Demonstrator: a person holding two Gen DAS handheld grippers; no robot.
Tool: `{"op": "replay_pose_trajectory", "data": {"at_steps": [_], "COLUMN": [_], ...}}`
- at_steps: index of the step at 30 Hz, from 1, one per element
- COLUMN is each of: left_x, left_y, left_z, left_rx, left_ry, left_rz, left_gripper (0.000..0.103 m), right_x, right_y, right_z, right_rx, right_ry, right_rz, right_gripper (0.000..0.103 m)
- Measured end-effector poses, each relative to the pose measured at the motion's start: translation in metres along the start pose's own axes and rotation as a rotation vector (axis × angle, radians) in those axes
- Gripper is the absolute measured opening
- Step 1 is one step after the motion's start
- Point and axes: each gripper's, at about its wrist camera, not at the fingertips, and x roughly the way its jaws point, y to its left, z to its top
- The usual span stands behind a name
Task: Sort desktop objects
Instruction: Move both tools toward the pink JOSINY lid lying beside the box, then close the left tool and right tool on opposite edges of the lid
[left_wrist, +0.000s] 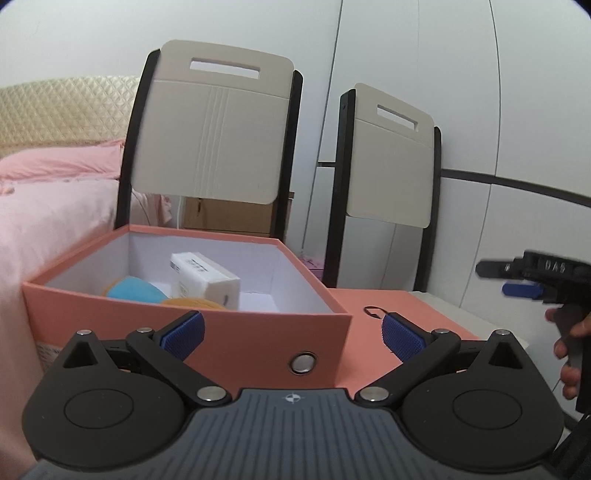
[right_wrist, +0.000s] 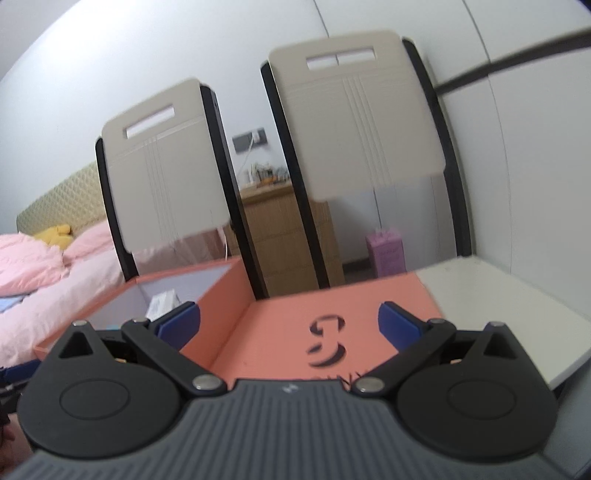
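Note:
An open salmon-pink box stands in front of my left gripper, which is open and empty just before the box's front wall. Inside lie a white tissue pack, a blue soft item and an orange item. The pink box lid lies flat to the right, with a dark logo. My right gripper is open and empty above the lid; it also shows in the left wrist view. The box is at its left.
Two beige chairs with black frames stand behind the table. A small black ring lies on the lid. The white tabletop extends right. A bed with pink bedding is left. A wooden cabinet stands behind.

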Motion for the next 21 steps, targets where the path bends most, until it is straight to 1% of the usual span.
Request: {"op": "replay_pose_trajectory", "data": {"at_steps": [2,3,7,12,16,21], "left_x": [0.003,0.005,0.019,0.041,0.062,0.086], "left_y": [-0.002,-0.004,-0.015,-0.035,-0.045,-0.054], "left_z": [-0.003,-0.006,-0.022,-0.047,-0.061,-0.077], "left_rx": [-0.021,-0.024,0.023,0.077,0.087,0.089], "left_ry": [-0.001,0.012,0.059,0.141,0.192,0.26], "left_rz": [-0.03,-0.038,-0.068,-0.124,-0.147,-0.168], "left_gripper": [0.103,0.103,0.103,0.103,0.103,0.103], "right_x": [0.003,0.004,0.011,0.021,0.033,0.042], "right_y": [-0.011,-0.017,-0.046,-0.081,-0.106,-0.119], "right_z": [-0.001,-0.002,-0.005,-0.018,-0.036,-0.053], "right_rx": [0.003,0.003,-0.008,-0.056,-0.012,0.036], "right_ry": [0.034,0.049,0.098,0.144,0.22,0.259], "right_rz": [-0.005,-0.01,-0.047,-0.075,-0.08,-0.073], "right_gripper": [0.103,0.103,0.103,0.103,0.103,0.103]}}
